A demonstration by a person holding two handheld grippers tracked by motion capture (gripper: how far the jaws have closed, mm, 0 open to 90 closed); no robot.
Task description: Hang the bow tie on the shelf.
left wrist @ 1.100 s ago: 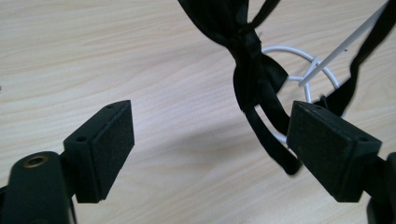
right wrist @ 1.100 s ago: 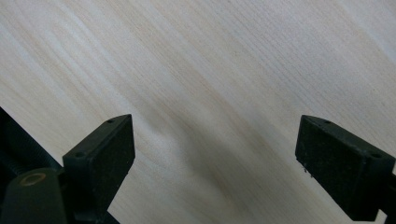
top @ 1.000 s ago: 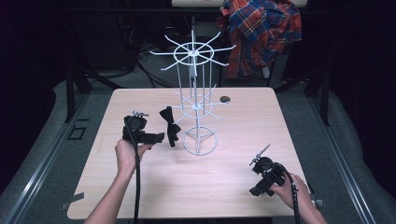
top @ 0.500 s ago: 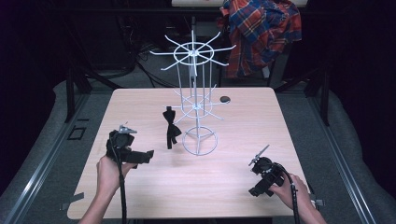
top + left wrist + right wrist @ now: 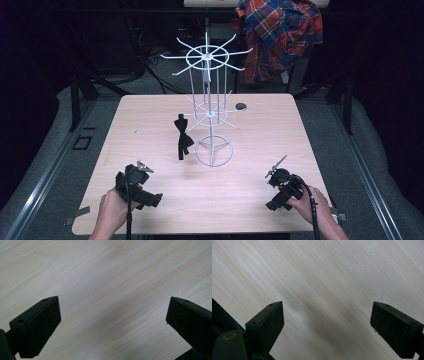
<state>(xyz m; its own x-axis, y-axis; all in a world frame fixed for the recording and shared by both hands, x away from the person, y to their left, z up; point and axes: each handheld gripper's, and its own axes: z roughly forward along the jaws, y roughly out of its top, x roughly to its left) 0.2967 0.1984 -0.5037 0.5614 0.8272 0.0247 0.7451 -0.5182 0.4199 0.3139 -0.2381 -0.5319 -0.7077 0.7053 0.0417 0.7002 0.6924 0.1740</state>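
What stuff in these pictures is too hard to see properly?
- Small dark thing on the table, high view: too small to tell what it is.
- Bow tie on the wire stand, high view: its hook is too thin to make out.
- Plaid shirt, high view: top cut off by the picture's edge.
- Left claw and right claw, gripper views: bodies cut off by the bottom edge.

Both hands sit low at the near edge of the worktop (image 5: 260,130), well apart. The left gripper (image 5: 150,199) and the right gripper (image 5: 274,204) each point down, jaws spread wide with nothing between them.
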